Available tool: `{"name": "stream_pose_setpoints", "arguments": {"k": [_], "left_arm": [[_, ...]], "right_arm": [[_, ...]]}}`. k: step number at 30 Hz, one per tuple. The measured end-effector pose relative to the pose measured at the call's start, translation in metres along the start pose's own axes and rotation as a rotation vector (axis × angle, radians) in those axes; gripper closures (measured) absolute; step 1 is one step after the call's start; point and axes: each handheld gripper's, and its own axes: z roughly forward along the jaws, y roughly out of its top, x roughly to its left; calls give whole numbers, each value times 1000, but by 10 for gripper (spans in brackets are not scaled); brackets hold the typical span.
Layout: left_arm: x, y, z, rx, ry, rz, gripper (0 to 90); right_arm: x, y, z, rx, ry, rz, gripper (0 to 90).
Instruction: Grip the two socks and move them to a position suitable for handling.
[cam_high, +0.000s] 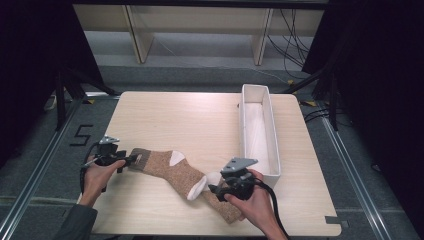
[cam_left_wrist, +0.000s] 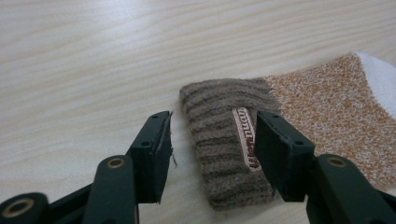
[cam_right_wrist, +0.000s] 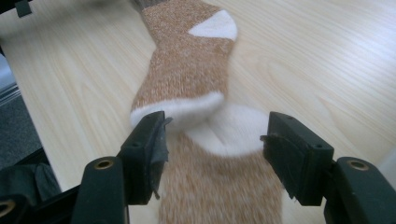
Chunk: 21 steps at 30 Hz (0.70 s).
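Observation:
Two orange-brown speckled socks with white patches lie on the wooden table (cam_high: 175, 115). One sock (cam_high: 167, 170) stretches from its dark ribbed cuff (cam_left_wrist: 215, 154) at the left to a white toe (cam_right_wrist: 177, 109). That toe overlaps the second sock (cam_right_wrist: 219, 186), which runs toward the front edge. My left gripper (cam_high: 131, 160) is open with the cuff lying between its jaws; the labelled edge is at the right jaw, and a gap remains at the other. My right gripper (cam_high: 215, 190) is open, its jaws straddling the second sock's white patch (cam_right_wrist: 229, 133).
A long white bin (cam_high: 272, 150) stands on the right side of the table, close beside my right hand. Bare wood lies behind the socks. Wooden shelving legs and cables are on the floor beyond the far edge.

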Motion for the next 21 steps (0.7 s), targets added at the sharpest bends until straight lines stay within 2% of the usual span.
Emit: {"name": "stream_pose_setpoints", "arguments": {"k": [2, 3, 4, 5, 7, 8, 10, 11, 13, 14, 15, 16, 17, 18, 21], "left_arm": [[0, -1, 2, 15, -48, -25, 440], [0, -1, 3, 10, -57, -39, 432], [-1, -1, 3, 23, -38, -28, 431], [0, -2, 4, 30, -21, -19, 430], [3, -4, 7, 32, -27, -37, 415], [3, -5, 8, 28, -35, -41, 420], [4, -6, 8, 21, -55, -50, 467], [4, -7, 7, 12, -65, -57, 513], [5, -8, 7, -21, -61, -74, 626], [5, -8, 6, -27, -45, -61, 701], [5, -9, 5, -32, -47, -55, 747], [4, -9, 3, -41, -48, -47, 786], [2, -9, 0, -50, -38, -31, 811], [0, -9, -4, -76, -37, -32, 819], [-3, -9, -20, -119, -31, -22, 831]], "right_arm": [[2, 7, 13, 22, 2, -1, 428], [3, 10, 20, 27, 8, -24, 427], [3, 13, 26, 43, 12, -42, 428], [4, 15, 31, 54, 19, -38, 427], [4, 19, 39, 69, 27, -29, 428], [4, 21, 43, 95, 38, -20, 431], [3, 22, 50, 118, 37, -18, 467], [4, 22, 53, 138, 39, -6, 524], [4, 21, 58, 164, 29, -49, 642], [4, 21, 60, 169, 11, -56, 706], [2, 21, 61, 169, 9, -86, 758], [1, 22, 61, 167, 12, -92, 802], [0, 24, 61, 151, 26, -100, 816], [-1, 26, 61, 141, 35, -109, 823], [0, 38, 58, 105, 25, -126, 831]]}}
